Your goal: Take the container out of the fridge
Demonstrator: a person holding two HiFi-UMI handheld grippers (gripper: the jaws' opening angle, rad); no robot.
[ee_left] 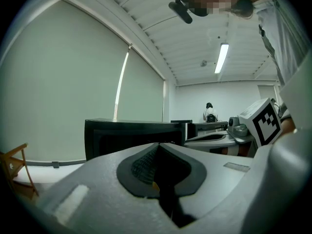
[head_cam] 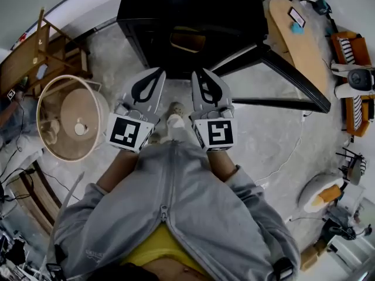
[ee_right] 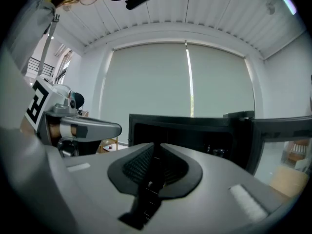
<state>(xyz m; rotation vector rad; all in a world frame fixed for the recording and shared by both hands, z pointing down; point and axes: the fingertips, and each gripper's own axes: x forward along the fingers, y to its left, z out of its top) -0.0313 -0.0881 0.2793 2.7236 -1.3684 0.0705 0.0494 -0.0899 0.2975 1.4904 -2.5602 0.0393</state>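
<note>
**Both tongs shut and empty before the open fridge**

Head view: a person in a grey jacket (head_cam: 176, 215) holds the left tongs (head_cam: 159, 71) and the right tongs (head_cam: 198, 72) side by side above the floor (head_cam: 258, 133). Their tips point toward the black fridge (head_cam: 176, 4), whose door (head_cam: 281, 69) is swung out to the right. A dim amber container (head_cam: 187, 41) sits inside the fridge, about mid-width of the opening and apart from both tips.
Left gripper view: the left tongs' (ee_left: 157, 146) jaws meet at the tips with nothing between them.
Right gripper view: the right tongs' (ee_right: 156, 145) jaws are drawn together, holding nothing, and face the fridge's dark inside, where the container is too dim to pick out.
</note>
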